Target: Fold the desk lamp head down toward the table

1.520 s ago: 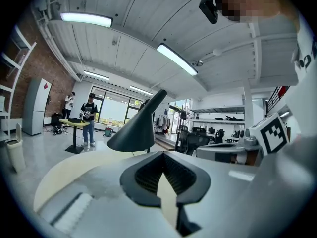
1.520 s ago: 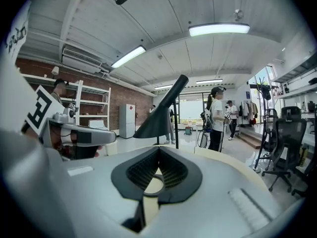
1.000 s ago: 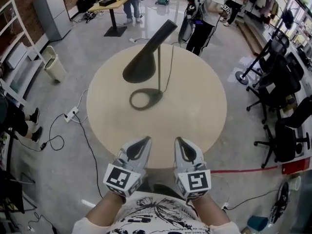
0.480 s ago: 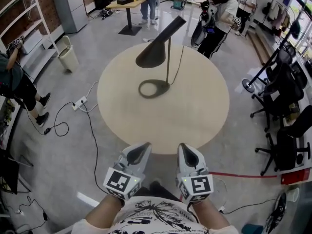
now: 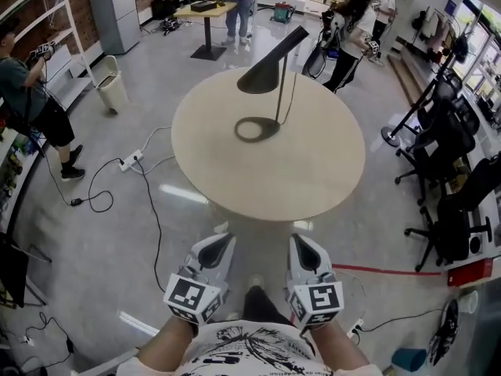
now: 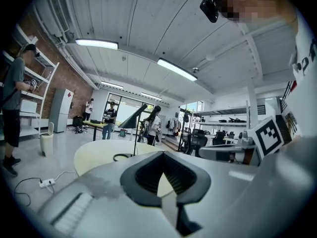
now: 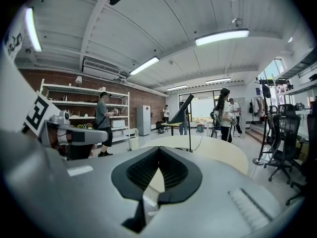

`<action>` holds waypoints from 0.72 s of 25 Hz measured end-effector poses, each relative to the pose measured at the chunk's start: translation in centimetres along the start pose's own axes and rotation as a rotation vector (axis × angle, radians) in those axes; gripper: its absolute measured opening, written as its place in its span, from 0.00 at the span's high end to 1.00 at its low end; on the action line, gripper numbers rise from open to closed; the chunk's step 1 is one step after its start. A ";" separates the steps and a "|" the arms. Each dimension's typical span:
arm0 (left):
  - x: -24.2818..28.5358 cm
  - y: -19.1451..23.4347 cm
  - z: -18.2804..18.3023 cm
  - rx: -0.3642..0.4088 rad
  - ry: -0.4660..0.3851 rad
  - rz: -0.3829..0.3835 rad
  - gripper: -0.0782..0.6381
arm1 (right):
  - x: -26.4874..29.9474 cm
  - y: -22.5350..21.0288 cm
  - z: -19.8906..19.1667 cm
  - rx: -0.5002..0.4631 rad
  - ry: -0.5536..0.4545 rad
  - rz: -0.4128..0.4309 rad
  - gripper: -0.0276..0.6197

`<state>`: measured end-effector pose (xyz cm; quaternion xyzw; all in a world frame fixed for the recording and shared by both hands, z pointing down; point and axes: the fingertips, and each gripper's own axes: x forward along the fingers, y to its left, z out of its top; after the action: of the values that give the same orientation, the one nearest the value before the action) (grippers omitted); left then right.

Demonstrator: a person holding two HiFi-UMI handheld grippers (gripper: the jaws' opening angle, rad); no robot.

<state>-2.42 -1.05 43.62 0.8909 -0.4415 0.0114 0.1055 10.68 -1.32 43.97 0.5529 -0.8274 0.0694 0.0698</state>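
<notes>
- The desk lamp (image 5: 266, 73) stands on the far part of the round table (image 5: 274, 175), left of the table's middle. It is black, with a flat ring foot, a thin upright stem and a cone shade.
- The shade sits at the top of the stem, slanting, with its wide mouth low on the left and its narrow end high on the right.
- A thin cord hangs beside the stem to the tabletop. I cannot follow it past there.
- I hold the left gripper (image 5: 224, 240) and right gripper (image 5: 298, 240) side by side over the floor, short of the table's near edge and well apart from the lamp.
- Each claw has its jaws together at the tips, with nothing between them.
- From the gripper views the lamp is small and far off. I cannot make out the joint between shade and stem.
</notes>
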 end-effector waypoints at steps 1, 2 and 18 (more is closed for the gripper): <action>-1.2 -0.3 -0.2 -0.004 -0.001 -0.002 0.89 | -0.8 0.9 -0.2 -0.001 -0.001 -0.002 0.94; -2.3 -0.6 -0.4 -0.008 0.000 -0.007 0.89 | -1.5 1.8 -0.4 -0.004 -0.002 -0.003 0.94; -10.4 -4.0 -1.9 -0.024 -0.029 -0.019 0.89 | -8.4 8.4 -1.8 -0.040 -0.014 0.011 0.94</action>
<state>-5.48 9.87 43.59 0.8939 -0.4345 -0.0079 0.1100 6.16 9.85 43.77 0.5472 -0.8322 0.0493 0.0750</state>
